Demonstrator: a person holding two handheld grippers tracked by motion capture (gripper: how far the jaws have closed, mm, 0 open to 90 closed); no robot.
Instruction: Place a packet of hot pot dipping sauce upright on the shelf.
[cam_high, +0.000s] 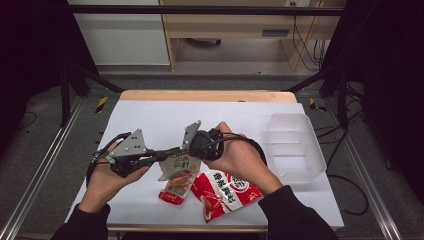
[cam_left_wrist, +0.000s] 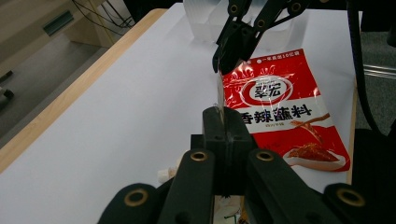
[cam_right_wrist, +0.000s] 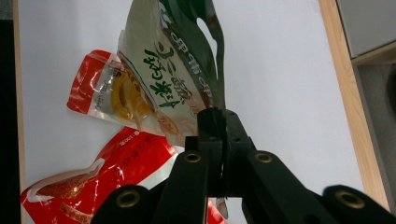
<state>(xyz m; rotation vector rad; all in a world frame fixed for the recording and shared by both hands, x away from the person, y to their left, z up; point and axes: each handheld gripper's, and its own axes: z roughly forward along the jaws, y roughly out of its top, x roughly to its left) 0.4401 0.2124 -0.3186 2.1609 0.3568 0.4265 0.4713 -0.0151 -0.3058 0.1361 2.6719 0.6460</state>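
Note:
A green-and-white snack packet (cam_high: 181, 166) hangs lifted just above the white table (cam_high: 150, 120), held from two sides. My left gripper (cam_high: 169, 153) is shut on one edge of it; in the left gripper view the packet (cam_left_wrist: 218, 95) shows edge-on between the closed jaws (cam_left_wrist: 223, 116). My right gripper (cam_high: 186, 151) is shut on the packet's opposite edge, and it appears farther off in the left gripper view (cam_left_wrist: 224, 63). In the right gripper view the packet (cam_right_wrist: 173, 79) rises from the closed jaws (cam_right_wrist: 217, 115).
A large red seasoning packet (cam_high: 225, 192) (cam_left_wrist: 280, 112) (cam_right_wrist: 107, 177) lies flat near the front edge. A small orange-red packet (cam_high: 175, 192) (cam_right_wrist: 105, 93) lies beside it, under the lifted one. A clear plastic tub (cam_high: 292, 145) stands at the right.

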